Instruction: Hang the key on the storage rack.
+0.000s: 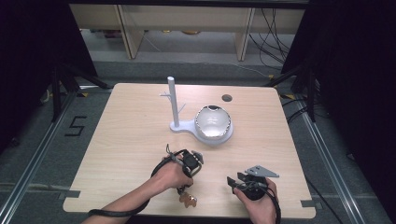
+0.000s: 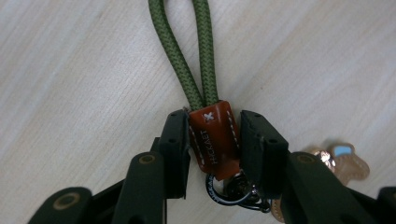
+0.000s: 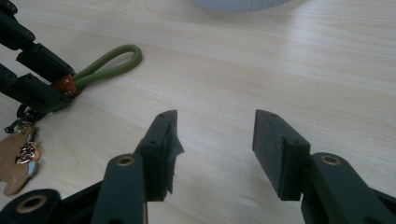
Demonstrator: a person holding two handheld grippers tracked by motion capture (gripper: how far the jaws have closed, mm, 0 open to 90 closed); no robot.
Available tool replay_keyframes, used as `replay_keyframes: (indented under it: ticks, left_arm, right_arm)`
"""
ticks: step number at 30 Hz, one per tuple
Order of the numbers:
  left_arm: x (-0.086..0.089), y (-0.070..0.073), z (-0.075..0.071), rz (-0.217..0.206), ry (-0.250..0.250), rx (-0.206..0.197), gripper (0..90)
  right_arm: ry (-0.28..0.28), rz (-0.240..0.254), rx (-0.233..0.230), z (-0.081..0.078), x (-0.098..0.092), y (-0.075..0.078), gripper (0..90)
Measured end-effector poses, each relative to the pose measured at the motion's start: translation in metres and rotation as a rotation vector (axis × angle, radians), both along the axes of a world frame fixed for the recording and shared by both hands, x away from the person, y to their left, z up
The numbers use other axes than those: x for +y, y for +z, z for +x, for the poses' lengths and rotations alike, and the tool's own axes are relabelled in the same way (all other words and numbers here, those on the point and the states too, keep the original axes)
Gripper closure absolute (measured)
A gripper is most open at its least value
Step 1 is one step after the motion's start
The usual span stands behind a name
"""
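The left claw (image 2: pixel 212 140) is clamped on the orange leather tab (image 2: pixel 215 135) of a keychain lying on the desk (image 1: pixel 126 126), near its front edge. From the tab the green cord loop (image 2: pixel 187 56) runs outward flat on the wood, and the ring and brown charm (image 2: pixel 343 161) trail behind the jaws. To its right, the right claw (image 3: pixel 215 140) hovers wide open and empty, with the white stand (image 1: pixel 173 105) and shiny bowl (image 1: pixel 213 122) farther back.
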State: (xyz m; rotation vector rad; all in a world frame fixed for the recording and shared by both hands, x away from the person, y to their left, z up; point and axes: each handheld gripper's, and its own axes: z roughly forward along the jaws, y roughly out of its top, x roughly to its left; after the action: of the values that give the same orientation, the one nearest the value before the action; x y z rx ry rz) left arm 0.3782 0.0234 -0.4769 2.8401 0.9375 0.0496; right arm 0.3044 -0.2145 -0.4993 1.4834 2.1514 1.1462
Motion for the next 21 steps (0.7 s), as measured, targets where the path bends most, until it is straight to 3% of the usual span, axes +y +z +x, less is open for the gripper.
replay_keyframes:
  ticks: [2,9,15,17,19,21]
  left_arm:
    - [0.001,0.000,0.000,0.001,-0.056,-0.002,63.6]
    - [0.005,0.000,-0.003,-0.023,-0.117,-0.029,65.7]
    - [0.010,-0.001,-0.006,-0.062,-0.131,-0.054,66.7]
    - [0.012,-0.002,-0.008,-0.078,-0.125,-0.057,67.0]
    - [0.014,-0.002,-0.009,-0.099,-0.118,-0.069,67.2]
    - [0.016,-0.003,-0.011,-0.122,-0.113,-0.075,67.3]
  right_arm:
    - [0.001,0.011,0.011,0.000,0.000,0.000,51.0]
    - [-0.003,0.003,0.001,0.000,0.000,0.000,51.0]
    - [-0.012,-0.005,-0.007,0.000,-0.001,0.000,51.2]
    - [-0.026,0.022,0.020,-0.002,0.001,0.001,51.2]
    - [-0.026,0.022,0.020,-0.002,0.001,0.001,51.3]
    - [-0.013,0.009,-0.003,-0.001,-0.001,0.001,51.3]
